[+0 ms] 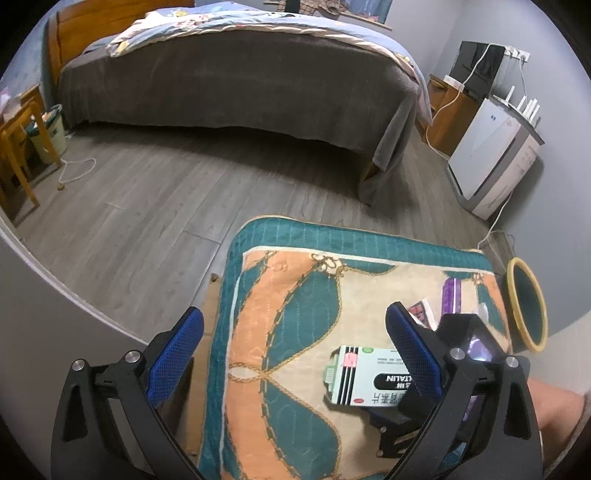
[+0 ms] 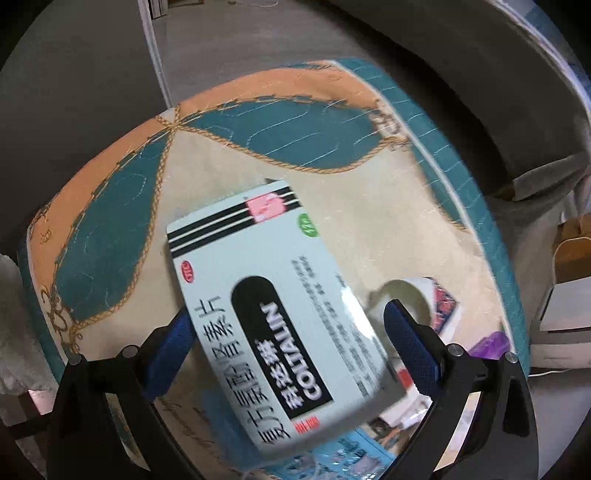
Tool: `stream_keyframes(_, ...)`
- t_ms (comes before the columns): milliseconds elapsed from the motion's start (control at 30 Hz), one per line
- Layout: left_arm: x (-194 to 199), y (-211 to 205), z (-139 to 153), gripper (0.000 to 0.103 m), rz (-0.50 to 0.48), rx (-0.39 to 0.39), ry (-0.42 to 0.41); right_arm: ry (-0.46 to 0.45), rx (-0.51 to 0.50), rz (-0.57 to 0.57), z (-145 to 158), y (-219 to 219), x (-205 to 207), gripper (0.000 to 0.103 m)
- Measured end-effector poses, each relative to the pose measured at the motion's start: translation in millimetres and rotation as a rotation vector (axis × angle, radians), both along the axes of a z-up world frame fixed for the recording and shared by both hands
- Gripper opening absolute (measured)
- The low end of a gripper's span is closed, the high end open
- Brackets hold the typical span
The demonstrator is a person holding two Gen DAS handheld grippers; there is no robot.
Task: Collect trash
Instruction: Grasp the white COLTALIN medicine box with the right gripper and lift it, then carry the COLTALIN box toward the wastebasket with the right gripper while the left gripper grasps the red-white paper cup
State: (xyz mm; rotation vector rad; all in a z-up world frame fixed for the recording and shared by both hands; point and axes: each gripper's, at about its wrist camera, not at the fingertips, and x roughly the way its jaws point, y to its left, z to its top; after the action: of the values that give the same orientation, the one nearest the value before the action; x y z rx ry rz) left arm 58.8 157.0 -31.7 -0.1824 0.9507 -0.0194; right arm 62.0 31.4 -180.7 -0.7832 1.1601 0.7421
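We look across a grey wood-plank floor to a bed draped in grey, its wooden headboard at the far left; pale grey walls enclose us; a wooden table stands left; a white appliance sits right.

My fingers are showing blue mesh pads. The pale mint box is wearing black stripes and a pink patch, lying on teal, orange and cream quilting.
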Motion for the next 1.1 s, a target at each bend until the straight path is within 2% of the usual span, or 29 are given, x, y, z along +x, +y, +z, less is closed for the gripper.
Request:
stream_keyframes(100,0,-1,0,0.098,-0.004,0.006,-0.001,0.017,0.015,-0.018,5,0,2,0.078)
stream_keyframes(233,-2,-1,0,0.098,-0.004,0.002,-0.004,-0.011,0.065,-0.091,26,-11,8,0.072)
stream_keyframes(400,-5,-5,4,0.098,-0.016,0.018,-0.017,-0.044,0.145,-0.185,61,-35,10,0.072)
stream_keyframes(533,-7,-15,5,0.098,-0.034,0.036,-0.020,-0.101,0.150,-0.274,88,-58,9,0.072)
stream_keyframes(633,-7,-28,2,0.098,-0.056,0.062,-0.013,-0.154,0.155,-0.382,110,-95,0,0.072)
stream_keyframes(733,-9,-41,-2,0.098,-0.080,0.057,0.002,-0.201,0.168,-0.486,127,-127,-5,0.072)
stream_keyframes(833,-12,-60,-8,0.098,-0.105,0.057,0.018,-0.214,0.219,-0.625,144,-169,-14,0.072)
stream_keyframes(967,-15,-89,-19,0.098,-0.149,0.060,0.035,-0.237,0.250,-0.750,156,-207,-28,0.072)
stream_keyframes(1100,-13,-117,-31,0.098,-0.194,0.084,0.059,-0.231,0.287,-0.854,155,-237,-30,0.072)
